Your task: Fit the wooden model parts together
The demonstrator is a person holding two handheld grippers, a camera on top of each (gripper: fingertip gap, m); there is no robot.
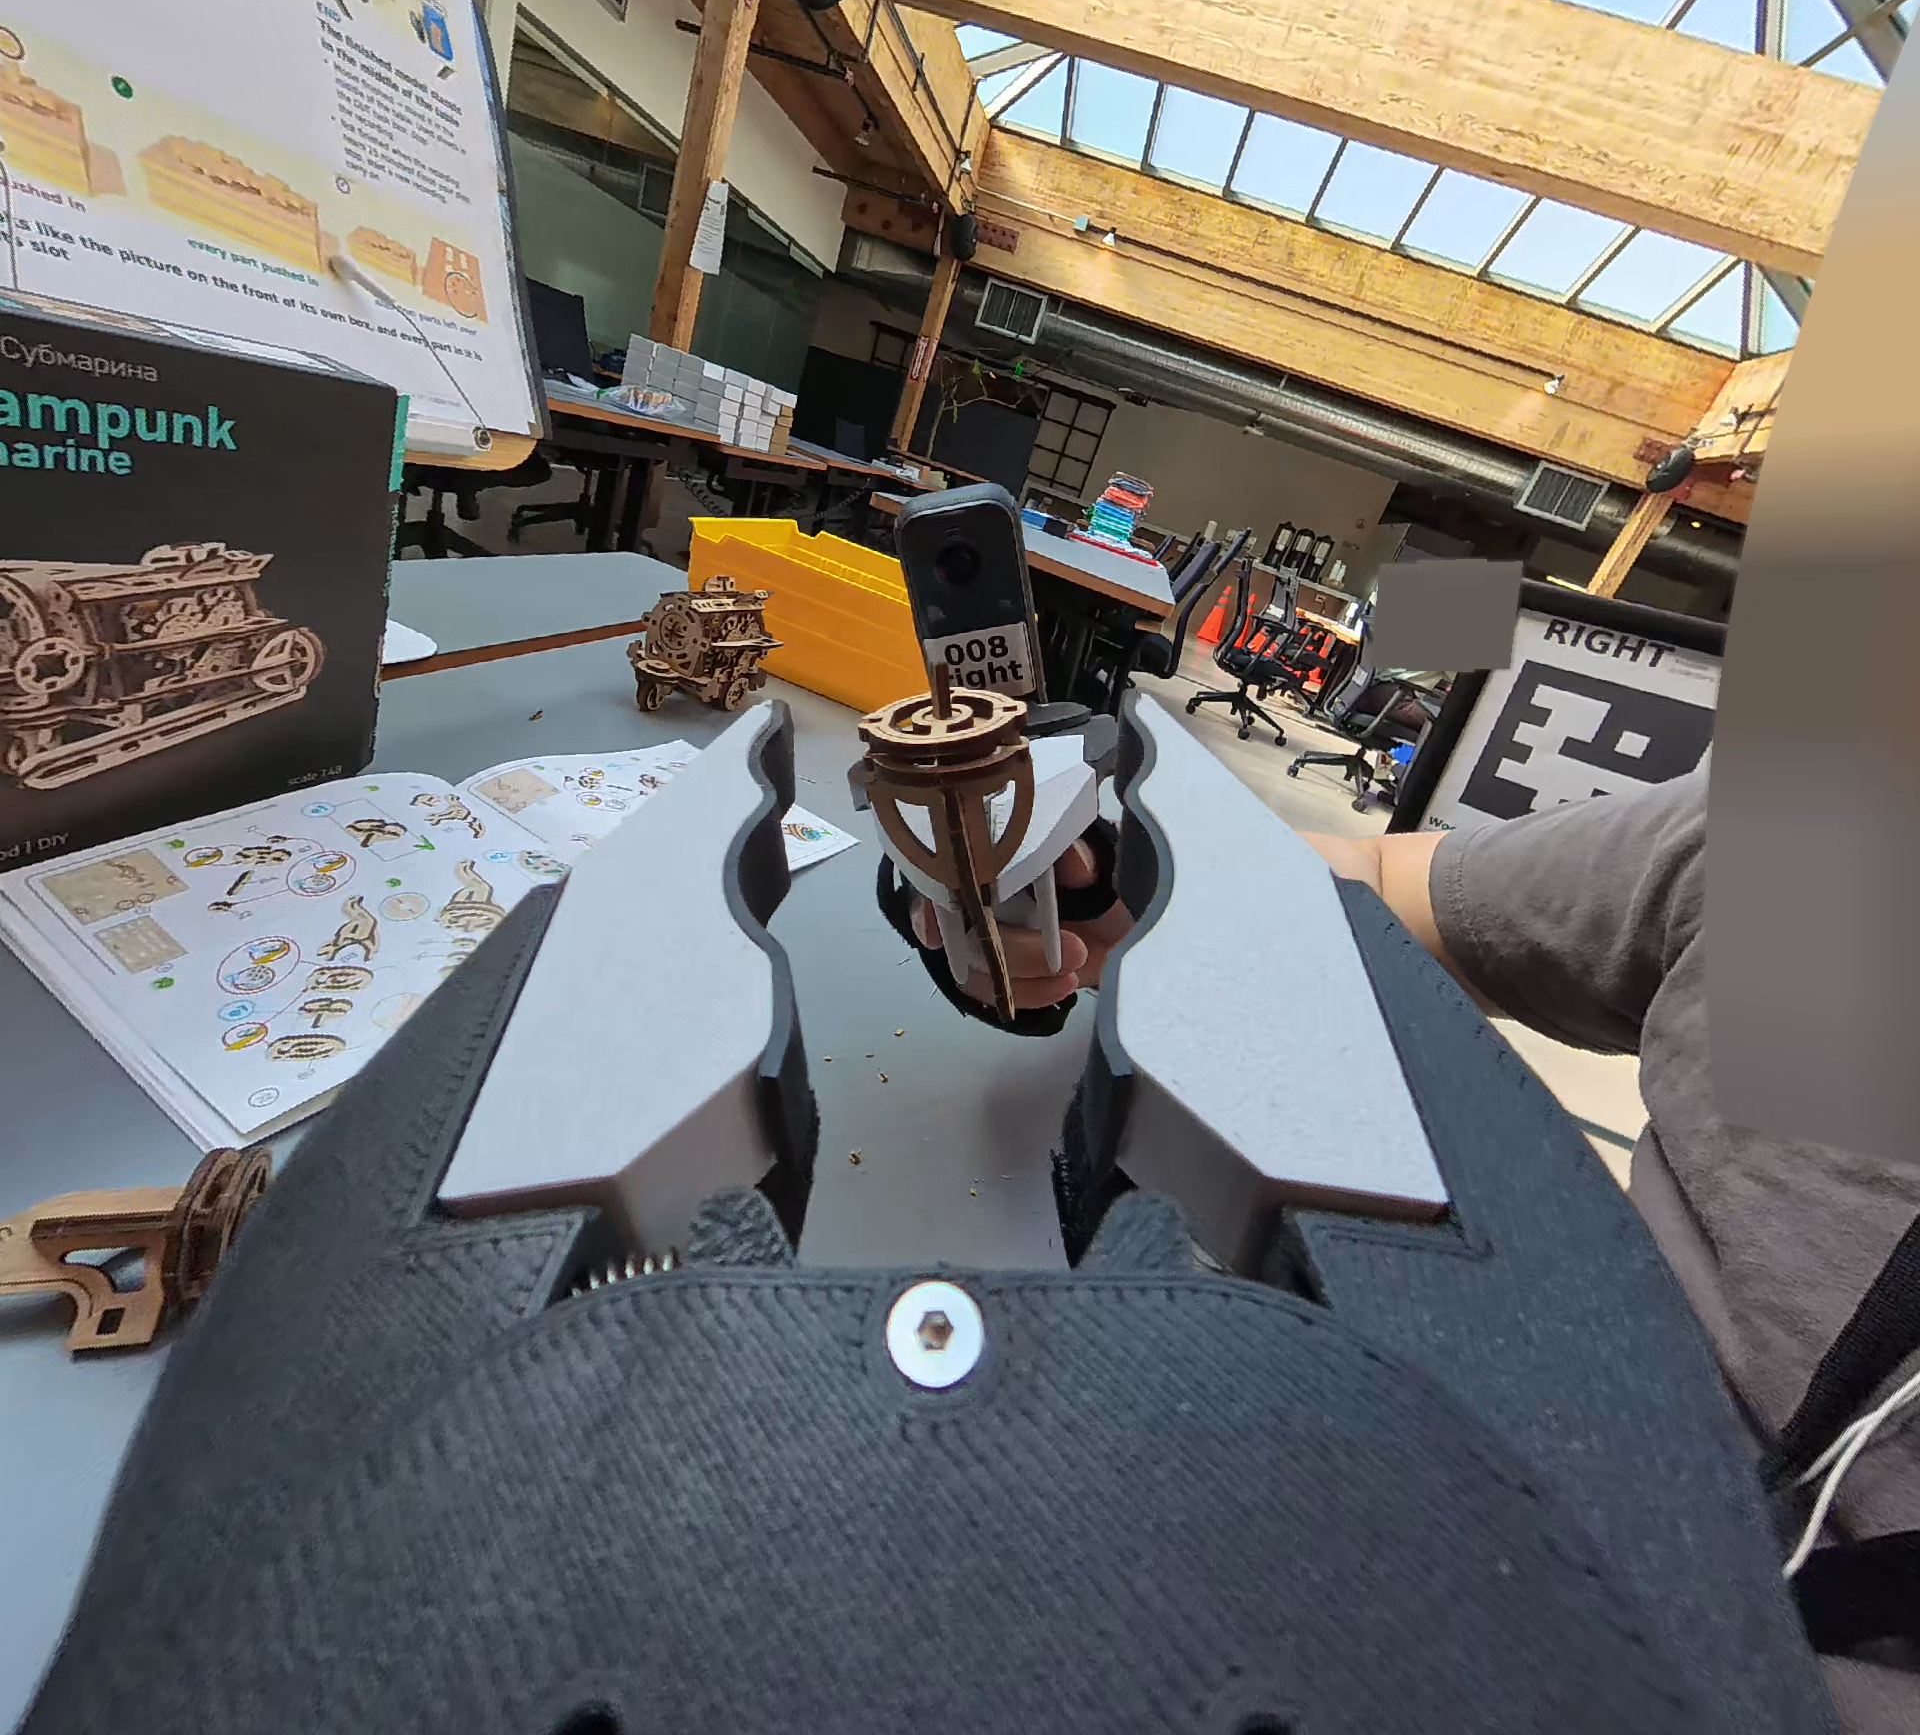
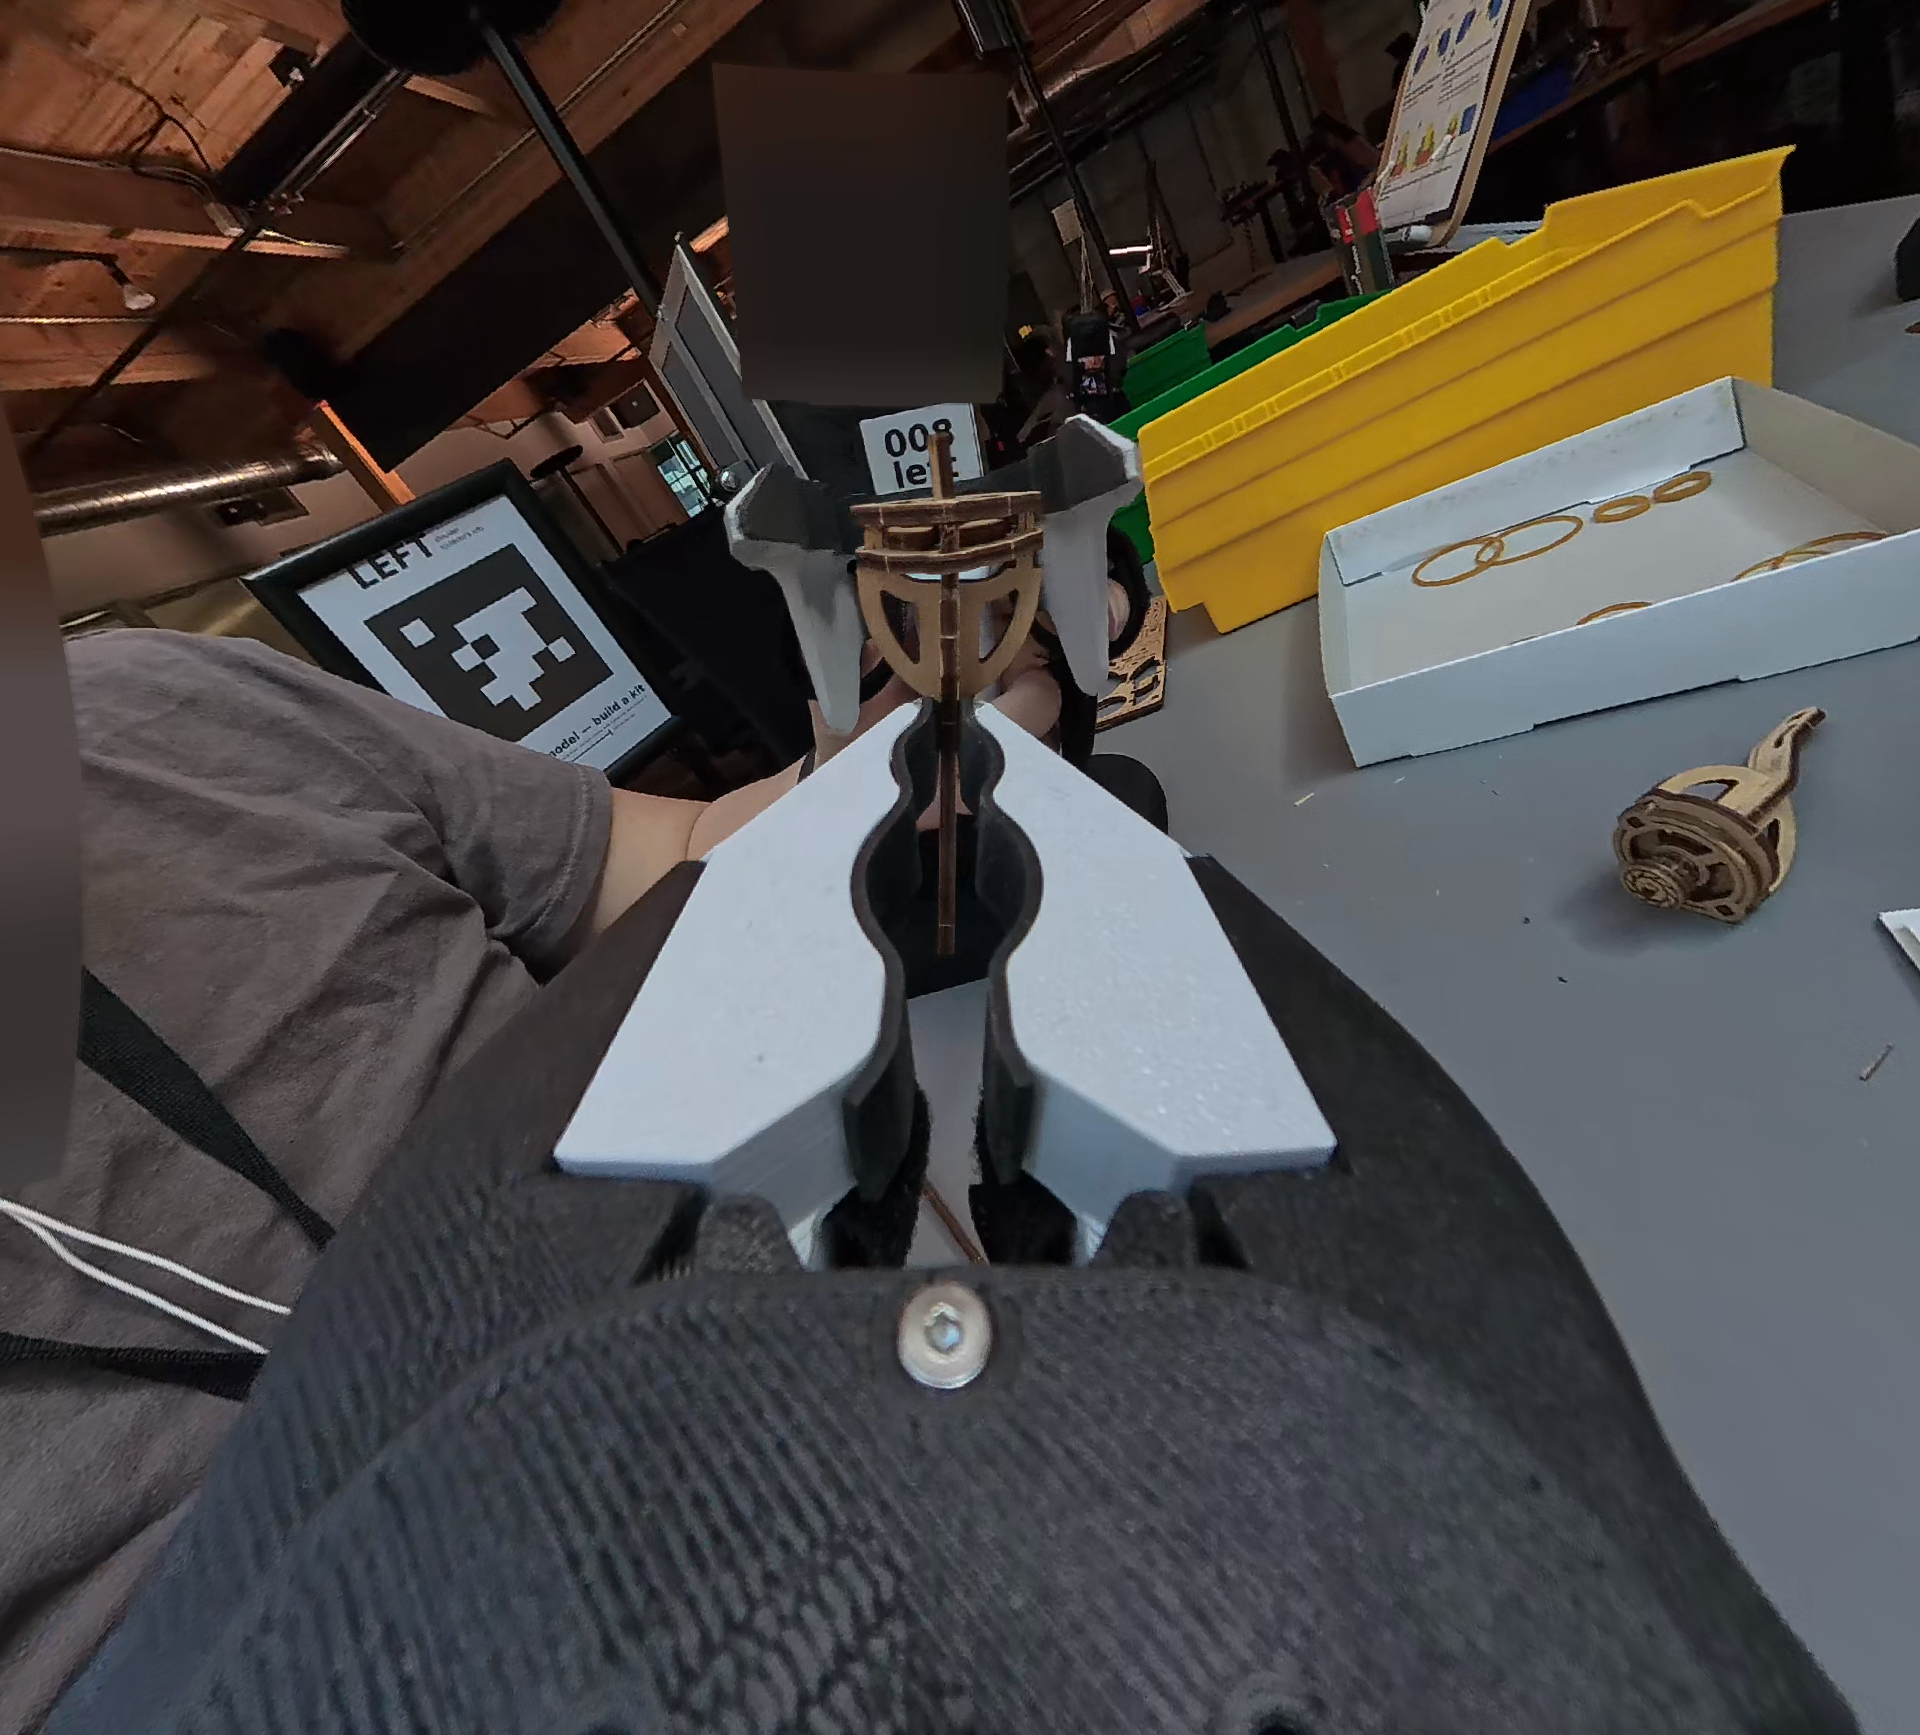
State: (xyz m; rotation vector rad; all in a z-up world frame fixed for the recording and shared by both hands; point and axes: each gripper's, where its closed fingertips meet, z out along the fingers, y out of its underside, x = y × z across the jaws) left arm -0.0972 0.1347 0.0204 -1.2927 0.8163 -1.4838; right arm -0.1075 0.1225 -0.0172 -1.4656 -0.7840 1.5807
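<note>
A small wooden sub-assembly [image 2: 948, 589], a layered disc on curved ribs with a thin stem, is held upright above the grey table [image 2: 1455, 1010]. My right gripper [image 2: 948, 729] is shut on its stem. In the left wrist view the sub-assembly [image 1: 945, 802] stands between the open fingertips of my left gripper [image 1: 956, 729], with a gap on each side. The right gripper [image 1: 977, 864] shows behind and below it, with a hand around it. In the right wrist view the left gripper [image 2: 943, 542] faces me, its jaws flanking the disc.
Another wooden sub-assembly [image 2: 1714, 844] lies on the table, also in the left wrist view [image 1: 135, 1249]. A finished model [image 1: 707, 646], a yellow bin [image 1: 831, 605], the kit box [image 1: 187, 594] and an open booklet [image 1: 312, 916] stand left. A white tray [image 2: 1455, 709] holds rubber bands. Both grippers' tips are close together, under 4 cm apart.
</note>
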